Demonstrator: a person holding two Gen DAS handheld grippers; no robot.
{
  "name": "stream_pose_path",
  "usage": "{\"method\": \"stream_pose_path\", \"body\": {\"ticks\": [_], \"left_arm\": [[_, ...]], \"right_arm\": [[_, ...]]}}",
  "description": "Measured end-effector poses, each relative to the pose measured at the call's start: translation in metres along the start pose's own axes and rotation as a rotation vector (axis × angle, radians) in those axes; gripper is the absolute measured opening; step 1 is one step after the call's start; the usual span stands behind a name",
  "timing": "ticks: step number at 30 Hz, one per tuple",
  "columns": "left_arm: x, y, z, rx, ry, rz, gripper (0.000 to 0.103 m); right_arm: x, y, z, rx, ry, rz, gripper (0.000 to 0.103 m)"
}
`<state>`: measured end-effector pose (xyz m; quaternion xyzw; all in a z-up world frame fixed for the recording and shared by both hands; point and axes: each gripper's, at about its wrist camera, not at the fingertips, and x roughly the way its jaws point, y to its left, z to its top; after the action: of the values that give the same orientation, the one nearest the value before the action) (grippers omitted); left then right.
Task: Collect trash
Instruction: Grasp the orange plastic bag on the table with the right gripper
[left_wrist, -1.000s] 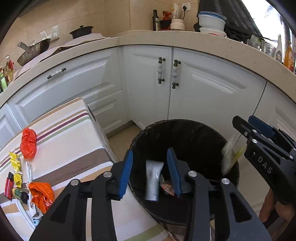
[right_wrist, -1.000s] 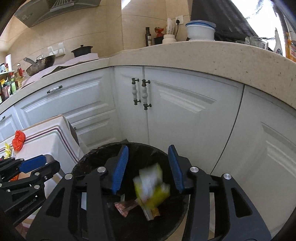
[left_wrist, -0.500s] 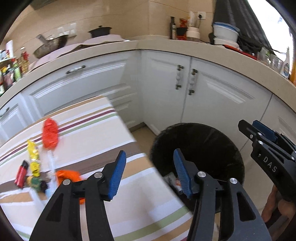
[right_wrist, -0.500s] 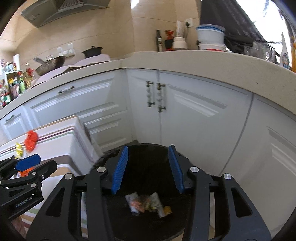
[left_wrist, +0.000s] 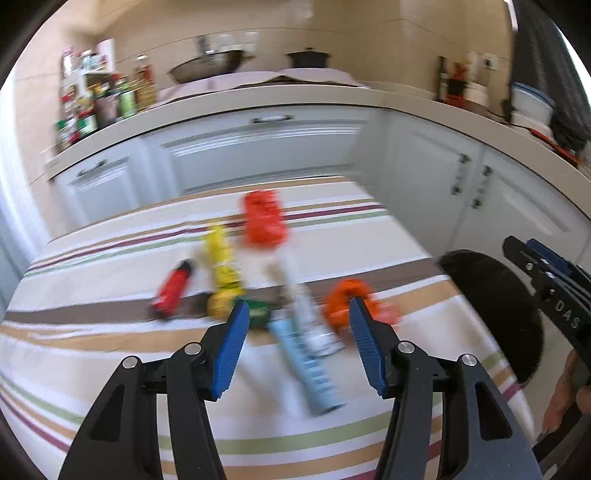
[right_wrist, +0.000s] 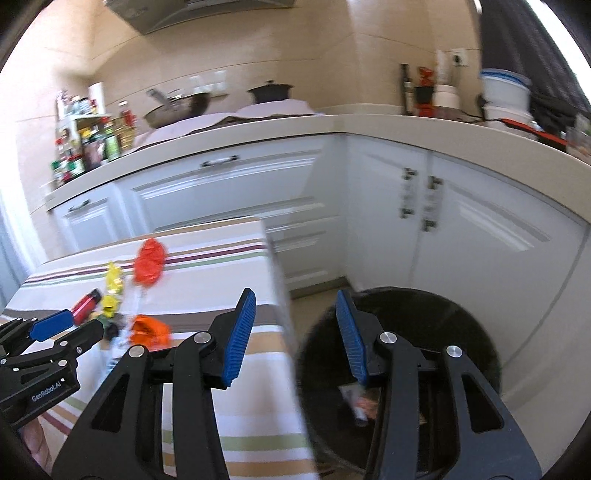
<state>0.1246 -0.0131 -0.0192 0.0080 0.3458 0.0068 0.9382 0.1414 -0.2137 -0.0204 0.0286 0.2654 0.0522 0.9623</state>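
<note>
My left gripper (left_wrist: 295, 347) is open and empty above the striped table (left_wrist: 110, 354). Blurred trash lies ahead of it: a pale blue tube (left_wrist: 310, 365), an orange wrapper (left_wrist: 351, 306), a red bag (left_wrist: 264, 221), yellow wrappers (left_wrist: 221, 258), a red packet (left_wrist: 171, 290) and a green piece (left_wrist: 258, 310). My right gripper (right_wrist: 291, 336) is open and empty between the table's right edge and the black bin (right_wrist: 461, 332). Some trash (right_wrist: 356, 402) lies in the bin. The bin (left_wrist: 495, 302) also shows in the left wrist view.
White cabinets (right_wrist: 480, 236) and a counter (right_wrist: 406, 123) stand behind the table and bin. Bottles (left_wrist: 107, 103), a wok (left_wrist: 210, 68) and a pot (left_wrist: 308, 59) sit on the counter. The right gripper (left_wrist: 554, 295) shows at the left view's right edge.
Both grippers have swung left, away from the bin. The left one now faces the trash on the table. The yellow item dropped from the right gripper now lies in the bin.
</note>
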Motion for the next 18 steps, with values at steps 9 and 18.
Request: {"method": "stream_pose_path", "body": {"ticks": [9,18], "left_arm": [[-0.005,0.072,-0.013,-0.11,0.013,0.111,0.056],[-0.007,0.121,-0.024,-0.193,0.026,0.179,0.057]], "right_arm": [[0.012,0.059,-0.002,-0.071,0.043,0.087,0.044],[0.03,0.101,-0.006,-0.137,0.111,0.136,0.045]]}}
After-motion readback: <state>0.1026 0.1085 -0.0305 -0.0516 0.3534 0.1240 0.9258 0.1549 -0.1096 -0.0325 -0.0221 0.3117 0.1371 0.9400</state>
